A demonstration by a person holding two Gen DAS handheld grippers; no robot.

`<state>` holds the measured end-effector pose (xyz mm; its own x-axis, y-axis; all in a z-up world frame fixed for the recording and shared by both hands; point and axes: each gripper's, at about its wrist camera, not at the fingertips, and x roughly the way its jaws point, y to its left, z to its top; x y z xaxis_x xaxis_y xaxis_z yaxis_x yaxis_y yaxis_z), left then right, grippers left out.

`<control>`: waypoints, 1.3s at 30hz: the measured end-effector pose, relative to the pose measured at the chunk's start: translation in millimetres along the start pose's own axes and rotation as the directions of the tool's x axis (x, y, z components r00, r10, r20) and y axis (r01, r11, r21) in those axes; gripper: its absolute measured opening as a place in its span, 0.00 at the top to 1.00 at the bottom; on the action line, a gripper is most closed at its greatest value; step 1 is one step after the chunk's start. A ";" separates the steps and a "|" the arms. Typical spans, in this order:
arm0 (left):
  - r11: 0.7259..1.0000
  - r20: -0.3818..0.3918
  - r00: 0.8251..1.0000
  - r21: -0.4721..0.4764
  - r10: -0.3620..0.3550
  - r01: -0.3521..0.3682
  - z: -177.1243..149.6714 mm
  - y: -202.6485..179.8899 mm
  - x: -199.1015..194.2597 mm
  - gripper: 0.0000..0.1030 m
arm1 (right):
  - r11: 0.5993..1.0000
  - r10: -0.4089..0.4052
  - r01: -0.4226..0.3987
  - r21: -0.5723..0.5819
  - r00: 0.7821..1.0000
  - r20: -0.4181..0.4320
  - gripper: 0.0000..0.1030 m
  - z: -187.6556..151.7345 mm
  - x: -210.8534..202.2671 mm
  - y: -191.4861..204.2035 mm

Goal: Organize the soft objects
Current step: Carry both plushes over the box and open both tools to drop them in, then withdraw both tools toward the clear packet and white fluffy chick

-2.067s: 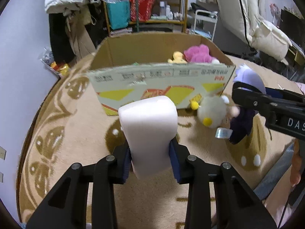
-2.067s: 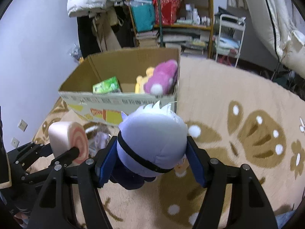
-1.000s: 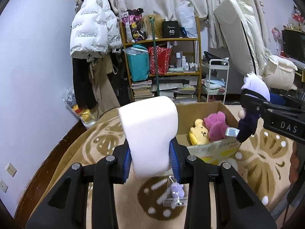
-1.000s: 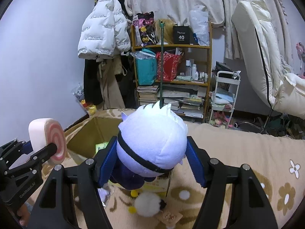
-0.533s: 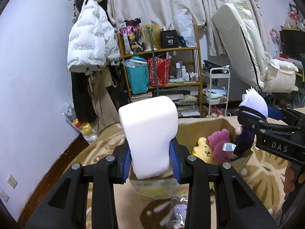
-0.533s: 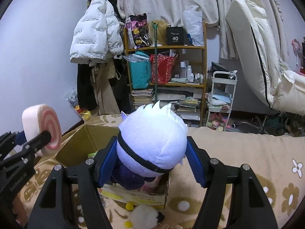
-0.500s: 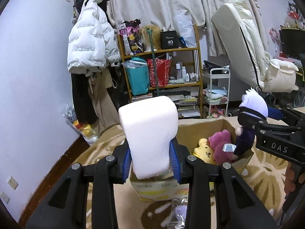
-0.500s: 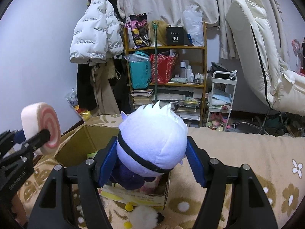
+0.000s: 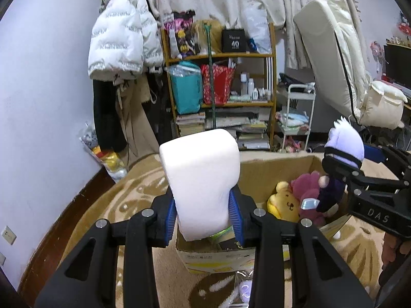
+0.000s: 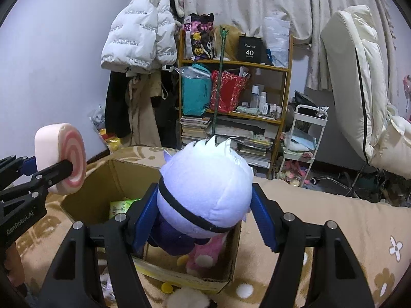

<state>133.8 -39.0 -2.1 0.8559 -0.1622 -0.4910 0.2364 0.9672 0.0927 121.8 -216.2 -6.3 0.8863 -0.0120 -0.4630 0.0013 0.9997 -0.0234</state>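
My left gripper point(image 9: 203, 208) is shut on a soft white roll-cake cushion point(image 9: 200, 177), whose pink swirl end shows in the right wrist view point(image 10: 61, 159); it hangs above the near left edge of an open cardboard box point(image 9: 272, 164). My right gripper point(image 10: 204, 218) is shut on a white-haired plush doll in dark clothes point(image 10: 205, 192), held over the box point(image 10: 102, 187); it also shows in the left wrist view point(image 9: 341, 159). Inside the box lie a yellow bear plush point(image 9: 283, 201), a pink plush point(image 9: 305, 187) and a green packet point(image 10: 119, 206).
The box stands on a beige patterned rug point(image 10: 321, 205). A small white fluffy toy point(image 10: 187, 299) and a bagged purple item point(image 9: 244, 287) lie on the rug by the box front. Behind stand a cluttered shelf point(image 9: 223, 89), hanging coats point(image 9: 120, 51), a white cart point(image 10: 305, 128) and a cream recliner point(image 9: 341, 71).
Both grippers have lifted from rug level and come in over the box, each still holding its toy. In the last half second they moved slightly closer above the box.
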 end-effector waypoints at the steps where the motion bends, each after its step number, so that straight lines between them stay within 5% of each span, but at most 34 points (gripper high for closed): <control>1: 1.000 -0.012 1.000 -0.001 -0.003 0.003 -1.7 0.2 4.3 0.66 | 1.000 0.006 -0.006 0.007 1.000 -0.008 0.29 -1.1 2.4 -1.4; 9: 1.000 -0.122 0.993 0.018 -0.009 0.012 -12.7 -1.0 30.5 0.65 | 0.998 0.049 -0.047 0.035 0.997 -0.063 0.29 -8.3 16.6 -7.5; 26: 0.999 -0.190 0.981 0.012 -0.032 0.034 -24.8 -0.6 46.5 0.55 | 0.997 0.074 -0.070 0.038 0.991 -0.108 0.28 -14.8 22.5 -5.9; 32: 0.999 -0.177 0.984 0.044 -0.025 0.033 -25.5 -5.9 44.7 0.42 | 0.995 0.091 -0.085 0.058 0.989 -0.118 0.26 -16.3 22.7 -7.8; 39: 0.996 -0.174 0.985 0.083 -0.019 0.034 -27.9 -13.2 40.9 0.30 | 0.993 0.093 -0.086 0.078 0.991 -0.094 0.12 -11.7 17.2 -10.2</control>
<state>152.9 -53.0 -47.6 0.7581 -0.1437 -0.6361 0.3023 0.9417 0.1475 131.7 -226.8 -24.4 0.8350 0.0791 -0.5445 -0.0387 0.9956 0.0853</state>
